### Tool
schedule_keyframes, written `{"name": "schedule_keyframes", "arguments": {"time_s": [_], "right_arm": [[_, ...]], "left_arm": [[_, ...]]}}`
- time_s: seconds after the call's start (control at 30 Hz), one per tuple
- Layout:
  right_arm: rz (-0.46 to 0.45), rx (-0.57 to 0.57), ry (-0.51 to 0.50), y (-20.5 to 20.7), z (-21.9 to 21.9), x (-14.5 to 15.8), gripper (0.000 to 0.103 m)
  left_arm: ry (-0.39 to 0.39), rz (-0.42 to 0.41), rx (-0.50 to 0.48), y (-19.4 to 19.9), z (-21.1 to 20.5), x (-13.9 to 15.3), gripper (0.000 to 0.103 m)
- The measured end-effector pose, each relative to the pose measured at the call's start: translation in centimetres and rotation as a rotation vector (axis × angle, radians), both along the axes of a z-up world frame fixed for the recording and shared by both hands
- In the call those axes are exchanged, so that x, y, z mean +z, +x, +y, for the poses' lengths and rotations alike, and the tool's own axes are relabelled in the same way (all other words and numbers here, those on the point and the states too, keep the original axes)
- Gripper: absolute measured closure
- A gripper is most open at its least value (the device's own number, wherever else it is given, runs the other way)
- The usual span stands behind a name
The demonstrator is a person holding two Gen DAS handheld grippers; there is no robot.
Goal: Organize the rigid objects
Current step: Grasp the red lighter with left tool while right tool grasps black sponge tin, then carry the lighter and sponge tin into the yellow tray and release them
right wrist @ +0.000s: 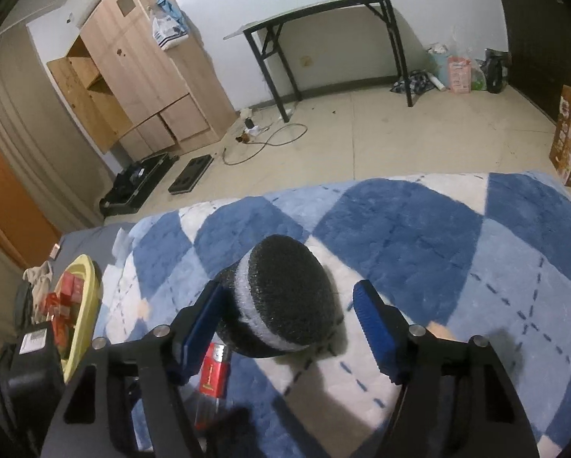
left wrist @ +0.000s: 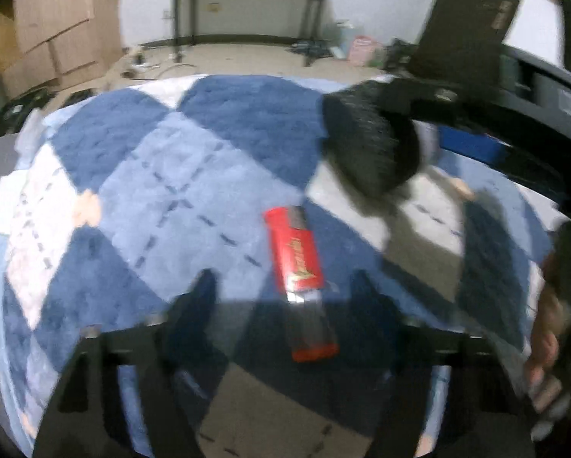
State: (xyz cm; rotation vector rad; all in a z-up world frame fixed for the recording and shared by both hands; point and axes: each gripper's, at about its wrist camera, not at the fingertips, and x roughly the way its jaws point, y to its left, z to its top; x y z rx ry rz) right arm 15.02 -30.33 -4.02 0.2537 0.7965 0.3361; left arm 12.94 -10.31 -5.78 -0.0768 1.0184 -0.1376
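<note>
Red lighter point(left wrist: 298, 255) lies flat on the diamond-patterned blanket point(left wrist: 178, 175), between the open jaws of my left hand-held gripper point(left wrist: 285, 297), lined up for pinching. My right hand-held gripper point(right wrist: 289, 316), just beyond, brackets a black-and-grey foam ball point(right wrist: 281, 297); its right pad stands clear, so it's not clamped.
</note>
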Motion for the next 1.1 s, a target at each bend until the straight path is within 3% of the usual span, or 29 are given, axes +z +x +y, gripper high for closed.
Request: {"name": "schedule_keyframes", "arguments": {"time_s": [0.13, 0.33, 0.7, 0.93, 1.1], "right_arm": [[0.024, 0.024, 0.036, 0.2, 0.9, -0.7, 0.033], [0.065, 0.065, 0.039, 1.7, 2.6, -1.9, 0.029], [0.024, 0.096, 0.027, 1.5, 2.9, -2.6, 0.036], [-0.02, 0.104, -0.072, -0.3, 4.6, -1.5, 0.036], [-0.097, 0.203, -0.136, -2.4, 9.2, 2.2, 0.036]], "left_arm": [[-0.052, -0.001, 0.066, -0.5, 0.3, 0.3, 0.077], [0.001, -0.055, 0.042, -2.1, -0.9, -0.2, 0.077], [-0.05, -0.091, 0.022, -3.2, 0.5, 0.8, 0.079], [0.011, -0.137, 0.074, -4.5, 5.4, 4.9, 0.079], [0.046, -0.207, 0.14, -5.1, 12.4, 9.9, 0.079]]}}
